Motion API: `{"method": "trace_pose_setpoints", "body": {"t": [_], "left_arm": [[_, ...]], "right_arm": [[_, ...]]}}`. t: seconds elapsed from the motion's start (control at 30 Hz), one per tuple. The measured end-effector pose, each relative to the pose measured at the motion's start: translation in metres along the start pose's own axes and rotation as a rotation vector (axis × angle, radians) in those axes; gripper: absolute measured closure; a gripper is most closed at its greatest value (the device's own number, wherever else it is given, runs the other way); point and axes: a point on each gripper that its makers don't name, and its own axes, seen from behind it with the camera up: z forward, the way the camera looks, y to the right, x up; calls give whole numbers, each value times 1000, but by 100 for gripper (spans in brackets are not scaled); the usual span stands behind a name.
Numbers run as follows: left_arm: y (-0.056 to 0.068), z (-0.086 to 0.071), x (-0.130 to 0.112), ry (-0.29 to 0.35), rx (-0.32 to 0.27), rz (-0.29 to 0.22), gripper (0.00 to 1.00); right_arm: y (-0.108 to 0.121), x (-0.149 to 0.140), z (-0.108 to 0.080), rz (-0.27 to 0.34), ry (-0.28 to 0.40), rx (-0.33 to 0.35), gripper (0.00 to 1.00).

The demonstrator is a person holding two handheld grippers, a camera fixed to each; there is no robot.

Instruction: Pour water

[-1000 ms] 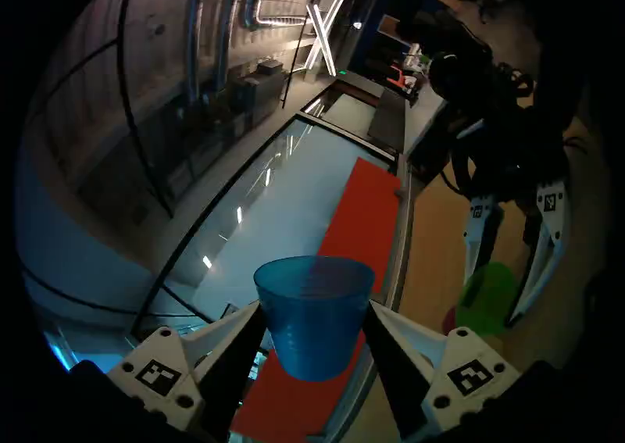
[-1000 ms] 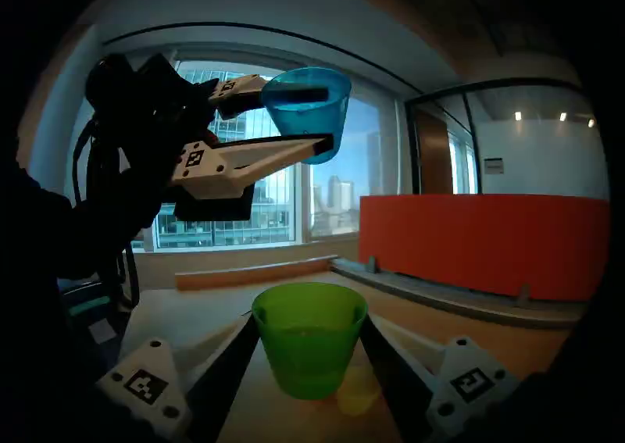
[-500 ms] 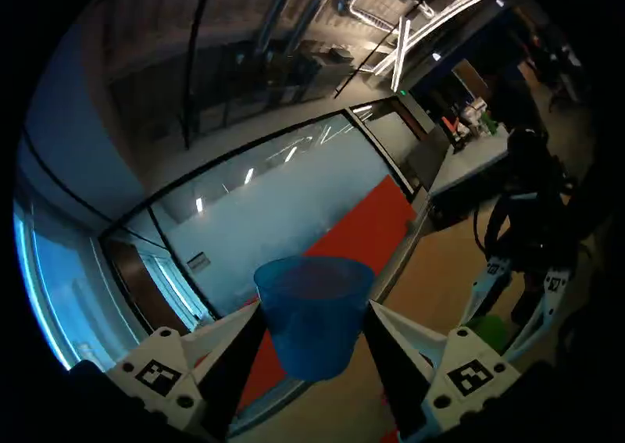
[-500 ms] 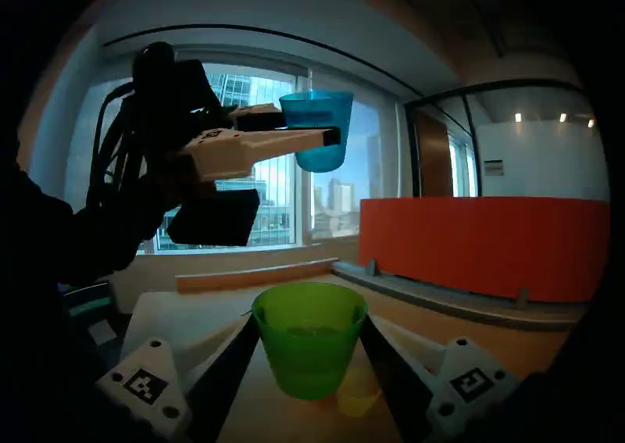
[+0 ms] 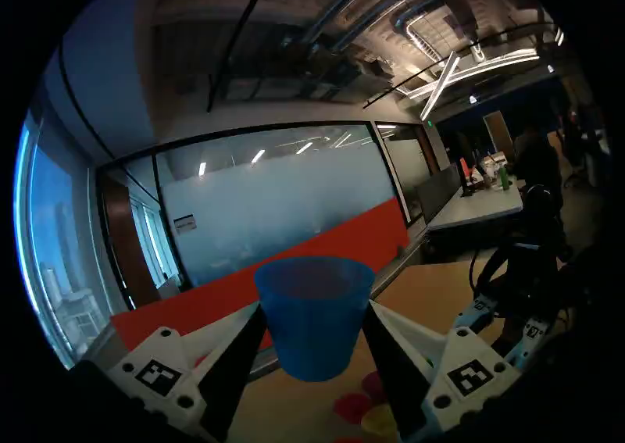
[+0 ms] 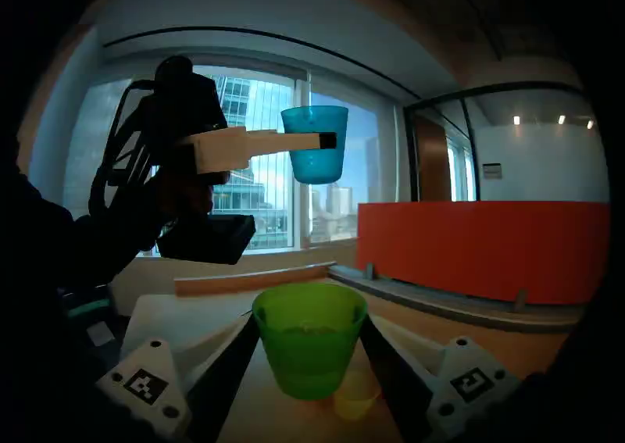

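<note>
Up high, the left gripper (image 5: 314,306) pinches a blue cup (image 5: 315,334), one finger pressed on each side of its wall. In the left gripper view the cup stands upright with its mouth level. Its translucent wall is too dim to tell whether any water is in it. In the right gripper view the same cup (image 6: 315,154) hangs upright against the bright window (image 6: 258,201), carried well above the surface (image 6: 484,337) by a person's dark hand (image 6: 168,201).

Lower down, the right gripper (image 6: 310,318) clamps a green cup (image 6: 310,353), both fingers against its sides. The cup is upright and its mouth is open to the camera. A faint darker line runs across its inside near the top, which may be a water level, but I cannot tell for sure. The blue cup sits above it and slightly to the right in this view, well apart from it.

A small yellow cup (image 6: 355,396) stands on the surface just behind the green cup's base. From the left gripper view, little red (image 5: 351,405) and yellow (image 5: 379,421) cups lie on the surface below the blue cup. An orange partition (image 6: 484,248) runs along the far edge of the surface.
</note>
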Motion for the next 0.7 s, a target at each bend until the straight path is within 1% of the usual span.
{"method": "trace_pose_setpoints", "body": {"t": [0.13, 0.37, 0.47, 0.5, 0.6, 0.7], "left_arm": [[-3, 2, 1, 9, -6, -76, 19], [-9, 5, 3, 30, -14, -232, 19], [-11, 5, 1, 34, -15, -266, 19], [-12, 4, 0, 33, -14, -271, 19], [-14, 4, -5, 27, -12, -277, 19], [-15, 3, -9, 15, -5, -267, 19]], "right_arm": [[1, 3, -1, -4, 3, -3, 11], [3, 4, -2, -4, 4, -10, 11], [3, 3, -3, -3, 2, -11, 11], [3, 2, -3, -3, 1, -11, 11], [3, 1, -2, -3, -1, -12, 11], [3, 1, -2, -4, -3, -12, 11]]}}
